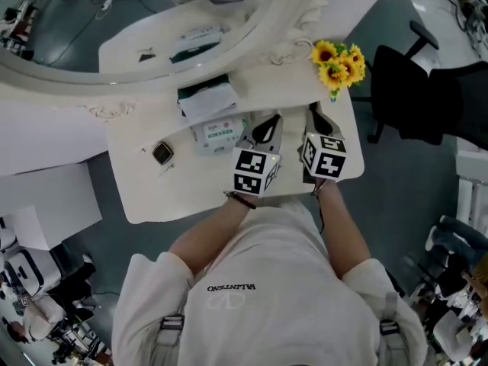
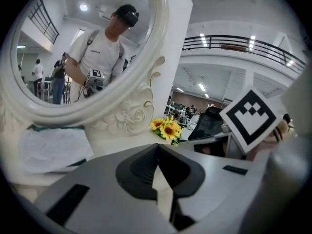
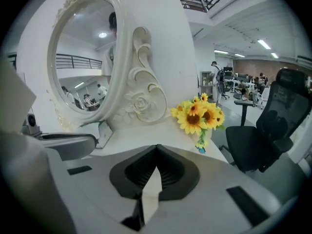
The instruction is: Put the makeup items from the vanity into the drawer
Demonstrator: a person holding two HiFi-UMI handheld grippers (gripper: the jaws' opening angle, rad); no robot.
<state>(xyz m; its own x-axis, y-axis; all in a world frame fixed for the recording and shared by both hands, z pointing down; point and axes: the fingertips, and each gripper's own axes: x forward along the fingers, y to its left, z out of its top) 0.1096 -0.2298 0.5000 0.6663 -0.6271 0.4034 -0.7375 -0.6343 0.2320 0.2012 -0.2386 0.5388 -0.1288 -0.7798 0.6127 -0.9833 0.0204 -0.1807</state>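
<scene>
On the white vanity (image 1: pixel 137 197) lie a white packet with a green edge (image 1: pixel 207 97), a white box with a green and red label (image 1: pixel 217 134) and a small dark compact (image 1: pixel 162 153). My left gripper (image 1: pixel 271 122) hovers just right of the box, its jaws shut with nothing between them (image 2: pixel 157 150). Beside it, near the table's right edge, my right gripper (image 1: pixel 315 114) is also shut and empty (image 3: pixel 156 150). In the left gripper view the white packet (image 2: pixel 51 147) lies to the left under the mirror. No drawer shows in any view.
An oval mirror in a carved white frame (image 1: pixel 152 21) stands along the back of the vanity. A bunch of sunflowers (image 1: pixel 339 63) sits at the back right corner. A black office chair (image 1: pixel 415 101) stands on the floor to the right.
</scene>
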